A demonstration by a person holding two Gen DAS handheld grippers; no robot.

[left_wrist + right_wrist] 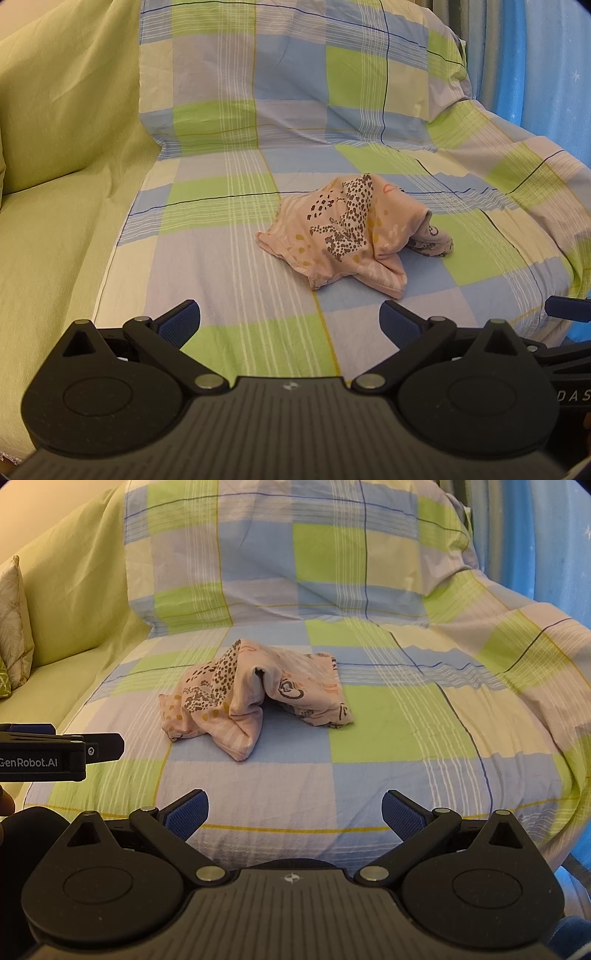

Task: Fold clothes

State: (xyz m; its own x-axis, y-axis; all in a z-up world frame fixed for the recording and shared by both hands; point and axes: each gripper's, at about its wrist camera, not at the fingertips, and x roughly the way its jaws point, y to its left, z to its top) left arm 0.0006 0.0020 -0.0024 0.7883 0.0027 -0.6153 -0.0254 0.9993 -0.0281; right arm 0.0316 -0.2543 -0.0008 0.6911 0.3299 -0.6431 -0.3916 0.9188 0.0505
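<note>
Checked sheet over sofa; crumpled pink garment atop.

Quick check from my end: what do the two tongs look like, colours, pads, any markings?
Both match: the left tongs and right tongs have matte black ribbed bodies, round black pivot housings with silver rivets, angular black linkages and blue textured pads. A small white emblem sits mid-body. The left one's side reads "GenRobot.AI" in the right wrist view.

- The garment is soft, matt pink cloth, printed with brown spots and crumpled.
- The checked sheet is thin woven cloth, matt and lightly creased.
- The green cover looks like a coarser, matt weave.
- The left gripper and right gripper are matt black plastic with shiny metal pins; the blue pads look textured, rubbery.
</note>
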